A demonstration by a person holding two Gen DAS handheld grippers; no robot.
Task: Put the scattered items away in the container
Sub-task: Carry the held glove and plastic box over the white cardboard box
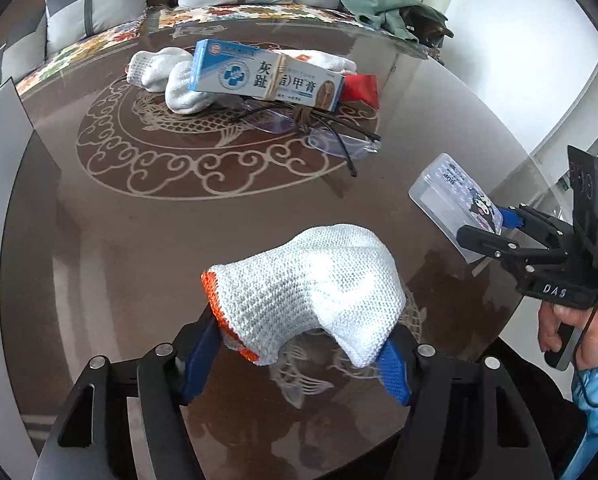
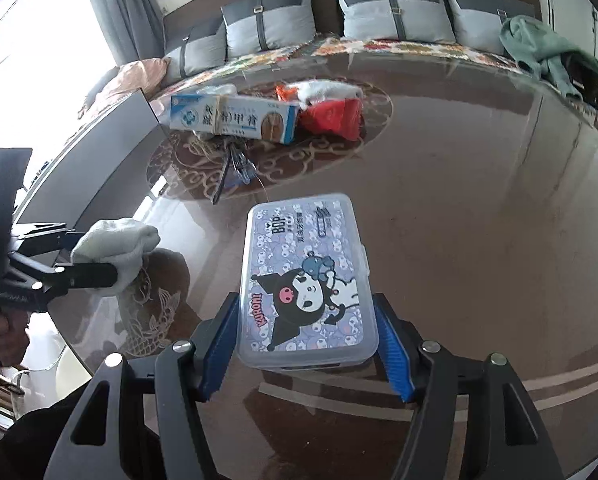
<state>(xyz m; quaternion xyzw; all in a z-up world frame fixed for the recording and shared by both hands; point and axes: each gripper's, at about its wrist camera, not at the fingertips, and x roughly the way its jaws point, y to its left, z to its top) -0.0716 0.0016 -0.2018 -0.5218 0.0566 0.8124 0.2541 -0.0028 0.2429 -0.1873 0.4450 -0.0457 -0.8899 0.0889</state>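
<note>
Left gripper (image 1: 299,344) clamping a white knitted glove (image 1: 311,276) with orange cuff above the brown glass table (image 1: 139,240), pile of white socks (image 1: 163,76), blue medicine box (image 1: 267,76) and glasses (image 1: 331,136) mid-table, right gripper (image 2: 307,344) gripping the clear plastic container (image 2: 307,280) with cartoon lid.

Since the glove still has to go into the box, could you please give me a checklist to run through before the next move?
1. Glove held by left gripper: ok, it hangs between the pads.
2. Box held by right gripper: ok, pads on both long sides.
3. Box open to receive glove: not ok, lid looks shut.
4. Space between the grippers: ok, bare table between them.
5. Pile cleared: not ok, carton, glasses and socks remain.
6. Glove will fit in the box: cannot tell.
</note>
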